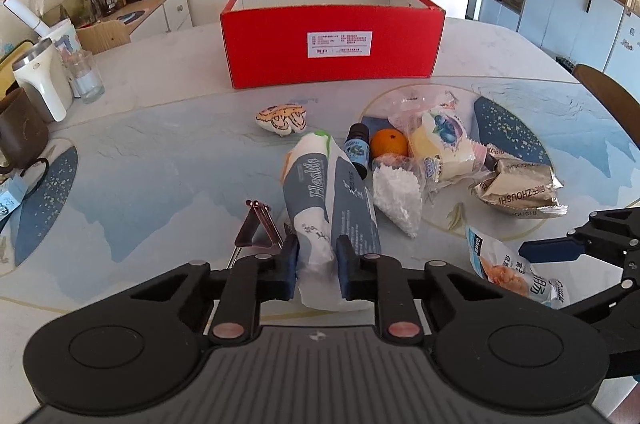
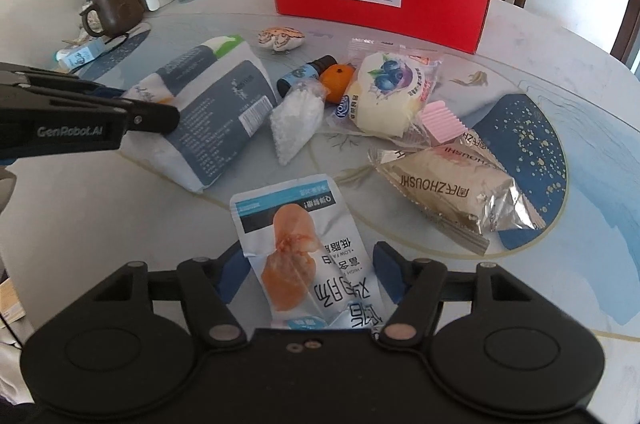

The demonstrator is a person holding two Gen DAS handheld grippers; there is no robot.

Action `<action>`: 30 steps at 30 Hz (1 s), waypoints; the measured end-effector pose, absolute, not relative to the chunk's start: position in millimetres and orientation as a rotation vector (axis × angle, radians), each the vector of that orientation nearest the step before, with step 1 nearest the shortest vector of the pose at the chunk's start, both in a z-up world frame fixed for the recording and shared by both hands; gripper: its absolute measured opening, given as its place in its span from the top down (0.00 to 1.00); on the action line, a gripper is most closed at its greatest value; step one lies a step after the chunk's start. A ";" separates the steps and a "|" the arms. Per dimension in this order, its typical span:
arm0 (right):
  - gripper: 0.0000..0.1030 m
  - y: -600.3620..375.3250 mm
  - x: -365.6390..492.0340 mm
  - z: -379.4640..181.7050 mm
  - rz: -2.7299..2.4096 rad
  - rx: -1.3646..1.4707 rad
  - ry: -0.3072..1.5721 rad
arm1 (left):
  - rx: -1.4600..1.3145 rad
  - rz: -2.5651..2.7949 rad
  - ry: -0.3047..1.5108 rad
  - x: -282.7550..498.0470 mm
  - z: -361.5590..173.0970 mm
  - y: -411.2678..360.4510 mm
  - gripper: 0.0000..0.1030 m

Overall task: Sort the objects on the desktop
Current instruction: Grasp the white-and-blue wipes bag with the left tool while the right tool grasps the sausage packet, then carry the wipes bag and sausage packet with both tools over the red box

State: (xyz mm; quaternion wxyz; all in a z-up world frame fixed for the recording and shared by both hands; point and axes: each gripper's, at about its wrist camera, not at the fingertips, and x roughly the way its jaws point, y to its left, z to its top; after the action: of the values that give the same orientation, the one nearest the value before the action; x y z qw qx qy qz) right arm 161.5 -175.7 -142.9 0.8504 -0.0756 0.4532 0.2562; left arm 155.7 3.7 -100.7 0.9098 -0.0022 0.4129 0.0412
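Note:
My left gripper (image 1: 318, 264) is shut on the near end of a grey and white tissue pack (image 1: 330, 199), which lies on the table; the pack also shows in the right wrist view (image 2: 216, 115). My right gripper (image 2: 306, 276) is open, its fingers on either side of a white and blue snack pouch (image 2: 304, 248) lying flat; the pouch also shows in the left wrist view (image 1: 512, 270). An open red box (image 1: 332, 39) stands at the far side of the table.
A pile lies right of the tissue pack: small dark bottle (image 1: 357, 147), orange (image 1: 388, 143), bag of white granules (image 1: 398, 193), blueberry bun pack (image 1: 444, 143), silver snack pack (image 1: 520, 189), pink comb (image 2: 444, 121). A binder clip (image 1: 258, 226) and striped toy (image 1: 282, 119) lie left. Mugs and jars (image 1: 40, 83) crowd the far left.

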 end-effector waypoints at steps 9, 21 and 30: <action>0.35 -184.8 156.5 -116.4 0.571 -0.155 0.935 | -0.036 0.092 0.823 151.9 -87.8 1.4 0.85; 0.35 -195.1 169.6 -82.2 0.564 -0.104 0.929 | -0.059 0.024 0.769 152.6 -52.8 2.3 0.85; 0.35 -193.4 203.0 -48.8 0.496 -0.082 0.897 | -0.066 -0.067 0.719 187.1 -23.0 24.8 0.85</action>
State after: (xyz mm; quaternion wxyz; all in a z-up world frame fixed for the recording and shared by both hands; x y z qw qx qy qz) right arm 203.0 -193.4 -48.8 0.8708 -0.0393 0.4288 0.2374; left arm 187.1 24.8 -23.0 0.9349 -0.0325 0.3519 -0.0329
